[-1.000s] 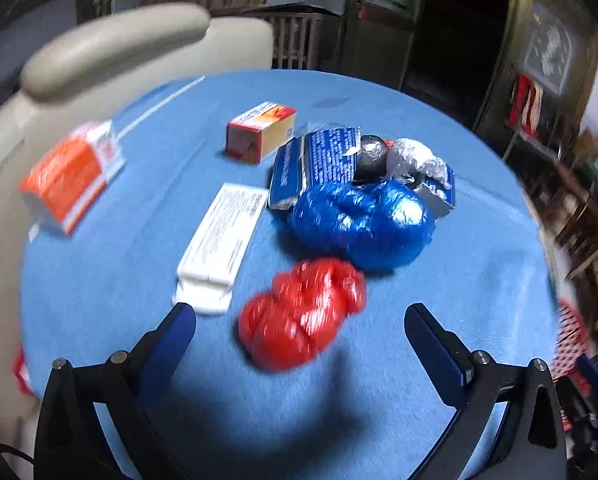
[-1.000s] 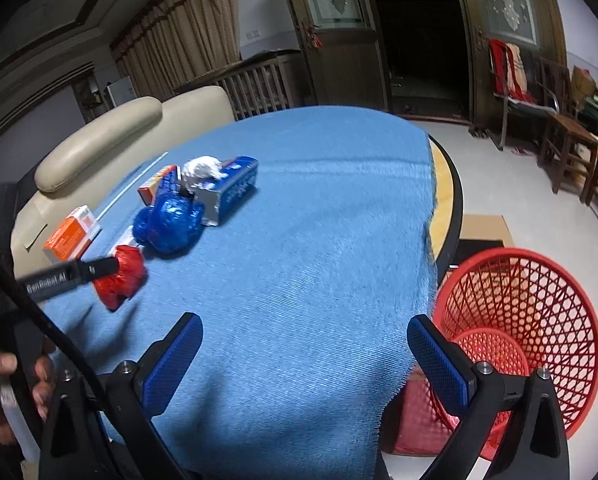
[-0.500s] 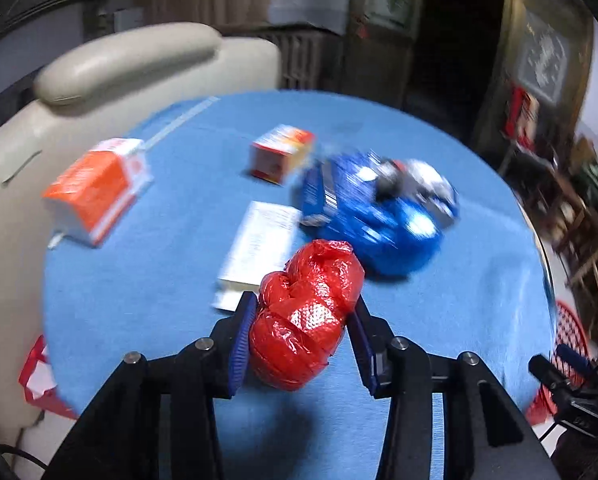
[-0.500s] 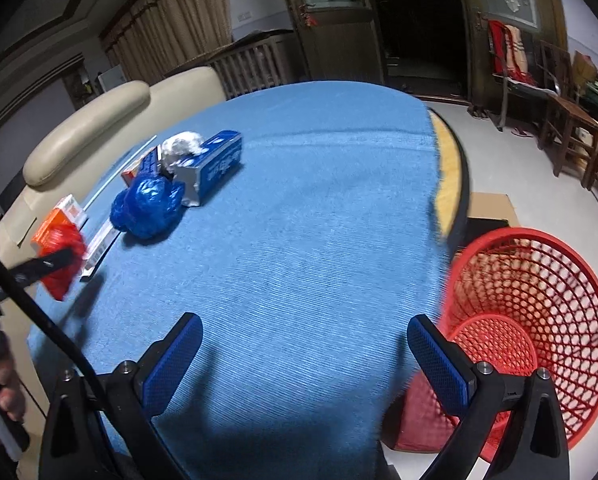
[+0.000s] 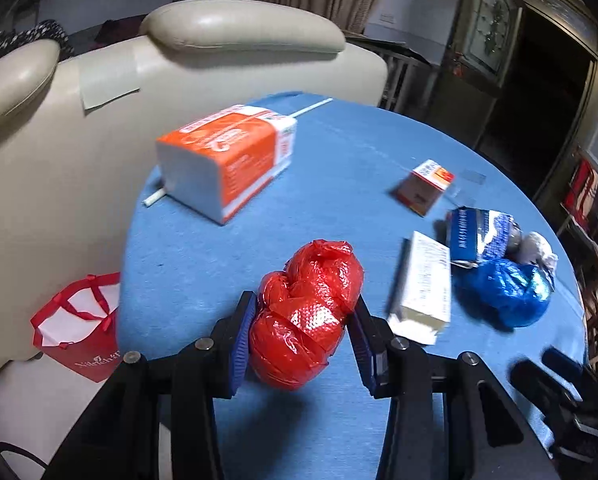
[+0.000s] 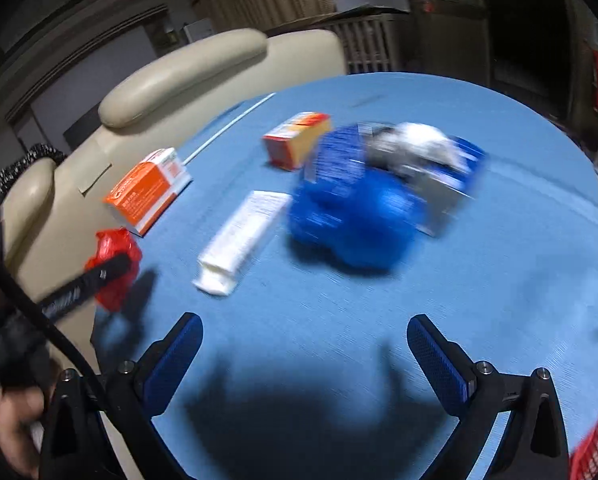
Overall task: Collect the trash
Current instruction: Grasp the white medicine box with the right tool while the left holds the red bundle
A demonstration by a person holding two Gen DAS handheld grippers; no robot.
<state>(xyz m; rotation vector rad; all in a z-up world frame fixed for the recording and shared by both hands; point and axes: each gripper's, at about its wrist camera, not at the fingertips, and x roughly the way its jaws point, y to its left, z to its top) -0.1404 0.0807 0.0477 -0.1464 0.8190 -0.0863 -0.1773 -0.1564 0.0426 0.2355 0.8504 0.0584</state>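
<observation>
- The left gripper (image 5: 301,330) is clamped on a red plastic bag (image 5: 307,314) that is crumpled into a ball; both blue pads press on its sides.
- Its jaws have just been closing on this bag, and the bag sits between them now.
- In the right wrist view, the red bag hangs in the left gripper at the left edge of the table (image 5: 203,264), with its shadow on the blue cloth below it.
- The right gripper (image 6: 305,360) has its jaws wide apart, and nothing is between them; it hovers over a bare part of the blue cloth.
- A blue plastic bag (image 5: 507,292), also crumpled, lies on the cloth on the right side in the left wrist view.
- Just behind the blue bag there is a blue packet (image 5: 469,234) and a crumpled white paper (image 5: 537,246), close together.
- A long white box (image 5: 425,284) lies beside the blue bag, between it and the red bag.
- A small red and yellow box (image 5: 425,186) lies farther back on the table.
- A big orange and white carton (image 5: 231,156) lies near the far left edge, and a thin white stick (image 5: 155,199) shows from under it.
- A beige sofa (image 5: 227,40) stands behind the table.
- A red gift bag (image 5: 79,324) stands on the floor beside the table, on the left.
- A person's hand (image 6: 13,426) shows at the lower left of the right wrist view, blurred.
</observation>
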